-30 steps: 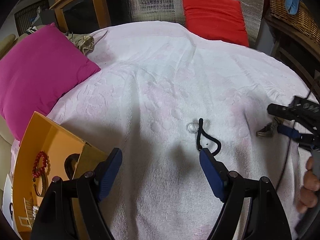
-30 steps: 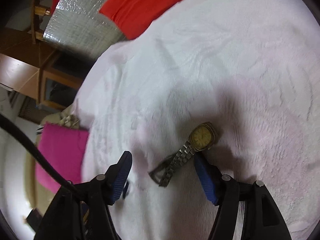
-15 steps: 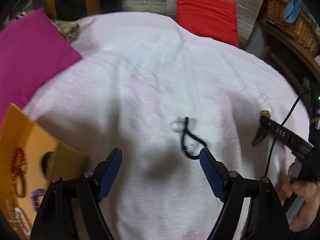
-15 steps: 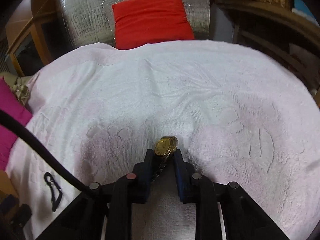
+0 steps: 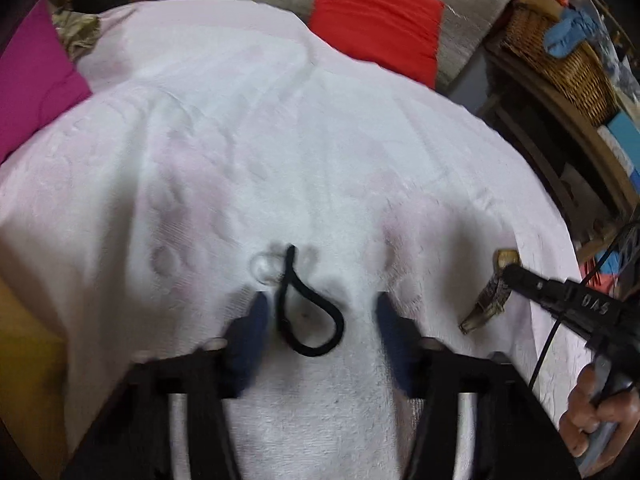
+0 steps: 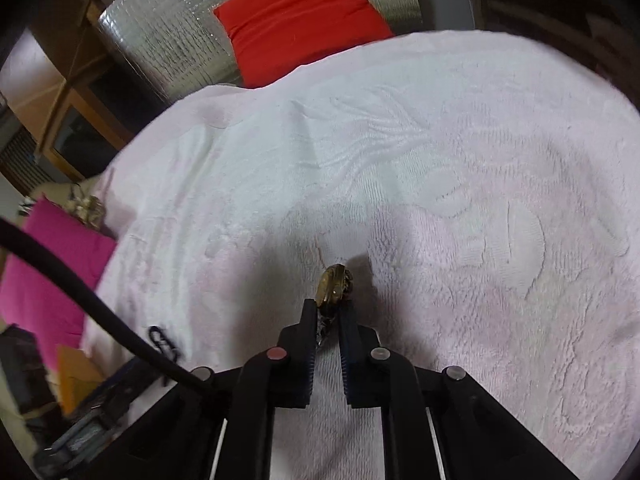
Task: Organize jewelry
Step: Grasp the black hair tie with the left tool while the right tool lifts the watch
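Observation:
A black cord loop (image 5: 310, 354) with a clear ring (image 5: 264, 270) at its top lies on the white towel (image 5: 280, 140). My left gripper (image 5: 320, 304) hangs low over it, its jaws closing, with the cord between the blue pads and untouched by them. A gold watch (image 6: 334, 280) with a metal band stands on edge in my right gripper (image 6: 328, 312), whose jaws are closing and pinch the band. From the left wrist the watch (image 5: 494, 296) hangs from the right gripper (image 5: 508, 270) at the right. The cord (image 6: 160, 340) shows at the right wrist view's lower left.
A magenta cushion (image 5: 32, 88) lies at the left and a red cushion (image 5: 376, 32) at the far side. A wicker basket (image 5: 560, 60) sits on shelving at the right. The orange box (image 5: 24, 340) shows blurred at the left edge. A hand (image 5: 592, 428) holds the right gripper.
My left gripper dropped toward the cord and its jaws narrowed around it. My right gripper closed on the watch band, and the watch turned up on edge.

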Demonstrator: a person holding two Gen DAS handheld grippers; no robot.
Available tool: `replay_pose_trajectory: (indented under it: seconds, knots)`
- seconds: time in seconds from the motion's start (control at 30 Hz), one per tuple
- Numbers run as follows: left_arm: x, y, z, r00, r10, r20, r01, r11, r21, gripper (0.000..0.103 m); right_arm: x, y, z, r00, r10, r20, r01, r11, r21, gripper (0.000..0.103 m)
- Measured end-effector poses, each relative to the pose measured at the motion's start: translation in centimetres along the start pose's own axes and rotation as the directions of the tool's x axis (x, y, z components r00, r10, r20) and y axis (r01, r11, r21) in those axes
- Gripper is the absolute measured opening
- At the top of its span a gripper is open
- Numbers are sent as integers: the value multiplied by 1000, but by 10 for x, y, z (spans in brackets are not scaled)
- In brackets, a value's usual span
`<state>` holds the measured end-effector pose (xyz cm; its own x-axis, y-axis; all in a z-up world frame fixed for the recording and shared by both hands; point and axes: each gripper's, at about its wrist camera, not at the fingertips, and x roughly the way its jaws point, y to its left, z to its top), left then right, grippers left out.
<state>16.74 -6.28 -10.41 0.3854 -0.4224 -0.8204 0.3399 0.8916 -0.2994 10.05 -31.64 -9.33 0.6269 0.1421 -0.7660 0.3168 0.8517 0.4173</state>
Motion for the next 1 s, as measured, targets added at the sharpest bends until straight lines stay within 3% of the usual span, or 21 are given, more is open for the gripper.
replay_pose_trajectory:
  seconds: [0.07,0.17,0.53,0.77,0.87,1.0]
  knots:
    - [6,-4,-1,1000,2,-16,-2,1000,14,23,-2,-2,1,1000,21,-7,-21,1000,9,11]
    - [5,-7,-1,1000,-26,-13,26,999,21,8,-2,-7,2,997,68,-27,-67,997,48,11]
    - [-28,-11,-6,994,-87,61,81,992,100,7,-11,-40,16,976,217,-30,-207,959,195,10]
    - [-54,-5,-8,989,-97,112,83,989,121,7,-24,-33,17,955,296,9,-293,940,174,10]
    - [-63,4,-11,989,-80,127,64,990,126,7,-26,-21,15,947,322,15,-320,936,143,10]
    - [-55,9,-12,994,5,113,-20,991,133,8,-31,-9,11,935,352,33,-354,929,106,8]
